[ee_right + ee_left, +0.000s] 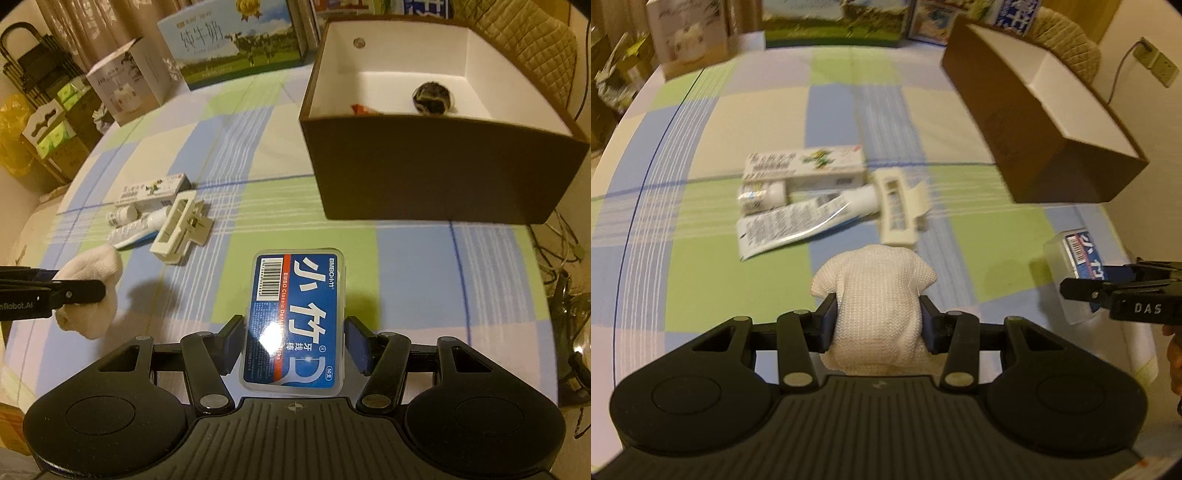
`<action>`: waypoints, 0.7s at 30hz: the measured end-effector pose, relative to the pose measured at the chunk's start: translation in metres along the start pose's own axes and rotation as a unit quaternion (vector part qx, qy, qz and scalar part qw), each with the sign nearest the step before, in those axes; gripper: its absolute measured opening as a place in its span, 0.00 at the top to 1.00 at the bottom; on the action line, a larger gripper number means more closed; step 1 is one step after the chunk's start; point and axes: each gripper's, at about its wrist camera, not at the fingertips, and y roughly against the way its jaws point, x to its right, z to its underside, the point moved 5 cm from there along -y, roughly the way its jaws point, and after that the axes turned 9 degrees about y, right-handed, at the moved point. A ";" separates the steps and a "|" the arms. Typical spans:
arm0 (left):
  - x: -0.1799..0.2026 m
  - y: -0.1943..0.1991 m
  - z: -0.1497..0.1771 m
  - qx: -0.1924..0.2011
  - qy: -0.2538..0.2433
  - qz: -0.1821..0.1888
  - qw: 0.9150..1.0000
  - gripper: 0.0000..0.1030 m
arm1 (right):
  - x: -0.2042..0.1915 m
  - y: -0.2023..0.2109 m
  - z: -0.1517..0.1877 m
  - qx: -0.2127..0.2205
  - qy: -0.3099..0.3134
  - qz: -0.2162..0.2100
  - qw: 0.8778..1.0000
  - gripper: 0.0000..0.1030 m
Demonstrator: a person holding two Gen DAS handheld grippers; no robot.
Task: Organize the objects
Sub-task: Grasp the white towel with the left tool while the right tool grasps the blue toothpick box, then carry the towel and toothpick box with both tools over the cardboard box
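My left gripper (877, 319) is shut on a white knitted cloth bundle (875, 291), lifted above the checked tablecloth (701, 258); from the right wrist the same cloth bundle (92, 291) hangs at the left. My right gripper (293, 339) is shut on a clear dental floss box with a blue label (295, 317), held off the table; that floss box (1078, 273) shows at the right edge of the left view. A brown box with a white inside (436, 177) stands ahead on the right.
On the cloth lie a toothpaste carton (807, 166), a small bottle (761, 197), a toothpaste tube (798, 221) and a cream plastic clip (899, 206). The brown box holds a dark round thing (430, 98). Printed cartons (236, 48) line the table's far edge.
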 end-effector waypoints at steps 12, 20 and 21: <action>0.073 0.020 -0.029 0.040 -0.044 0.045 0.997 0.62 | 0.032 0.056 -0.024 0.057 0.006 0.003 0.998 0.46; 0.130 0.021 -0.060 0.070 -0.074 0.071 0.992 0.62 | 0.068 0.081 -0.052 0.092 0.010 0.018 0.996 0.46; 0.136 0.021 -0.064 0.074 -0.078 0.074 0.991 0.62 | 0.073 0.084 -0.057 0.096 0.009 0.019 0.995 0.46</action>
